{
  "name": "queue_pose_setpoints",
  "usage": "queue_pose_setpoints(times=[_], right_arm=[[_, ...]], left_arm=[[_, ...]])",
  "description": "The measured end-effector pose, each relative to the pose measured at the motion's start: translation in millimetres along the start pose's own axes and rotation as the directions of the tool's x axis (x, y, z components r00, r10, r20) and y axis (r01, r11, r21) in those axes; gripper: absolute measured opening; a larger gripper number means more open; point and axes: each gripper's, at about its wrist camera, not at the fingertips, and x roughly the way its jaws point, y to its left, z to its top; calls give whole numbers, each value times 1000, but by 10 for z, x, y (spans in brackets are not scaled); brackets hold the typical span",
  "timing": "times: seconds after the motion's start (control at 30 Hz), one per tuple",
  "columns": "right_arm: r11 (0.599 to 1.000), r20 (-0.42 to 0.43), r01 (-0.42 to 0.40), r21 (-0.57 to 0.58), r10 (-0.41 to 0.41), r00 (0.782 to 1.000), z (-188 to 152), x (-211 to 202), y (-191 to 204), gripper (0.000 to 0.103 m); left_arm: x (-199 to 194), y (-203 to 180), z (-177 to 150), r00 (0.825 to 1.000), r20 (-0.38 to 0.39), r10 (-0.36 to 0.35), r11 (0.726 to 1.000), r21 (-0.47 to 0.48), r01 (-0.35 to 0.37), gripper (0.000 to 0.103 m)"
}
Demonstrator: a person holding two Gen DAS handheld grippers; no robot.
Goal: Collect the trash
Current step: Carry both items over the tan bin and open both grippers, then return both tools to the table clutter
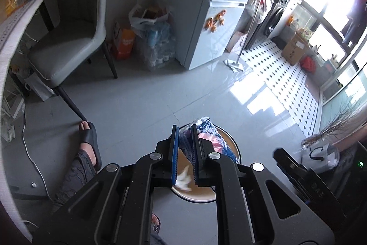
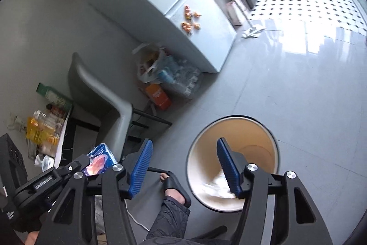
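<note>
The left gripper [image 1: 184, 150] has its jaws clamped on a blue plastic snack wrapper [image 1: 209, 138] with a pink picture on it. The wrapper hangs directly above the open mouth of the round trash bin [image 1: 235, 148], which stands on the grey tiled floor [image 1: 142, 107]. The wrapper's long axis runs forward from the jaws, out over the bin's far rim. Crumpled white tissue [image 1: 183, 180] already lies at the bottom of the cream-coloured interior.

The right gripper [image 2: 183, 167] has its jaws wide apart and holds nothing. It hovers just beside and partly over the bin's near-left rim, with its right finger in front of the opening. From this view the wrapper shows well off to the left, held in the other gripper.

The coming move turns on one relation: the wrapper is above the bin, so parting the left jaws should probably drop it in. The left gripper is the one that matters here.

The print on the wrapper is too blurred to read. Some lettering on the left gripper's body is visible but not legible.
</note>
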Motion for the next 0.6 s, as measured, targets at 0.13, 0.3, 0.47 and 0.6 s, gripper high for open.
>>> queue_pose_setpoints(times=[0.13,0.3,0.47,0.6], right_arm=[[998,33,38,46,-39,999,-93,-220,-167,59],[990,64,97,98,-103,993,-169,-514,-403,66],[984,91,131,119,-142,986,-215,-697,-472,75],[986,91,112,122,-124,988,-285,-756,-344,84]], left_arm=[[206,-131,-1,999,-35,-21,1000,5,21,11],[381,-287,26,989,-105,-101,995,2,102,56],[89,-225,70,990,-29,-139,990,-34,138,82],[-213,-151,73,991,-1,-134,990,-34,134,86]])
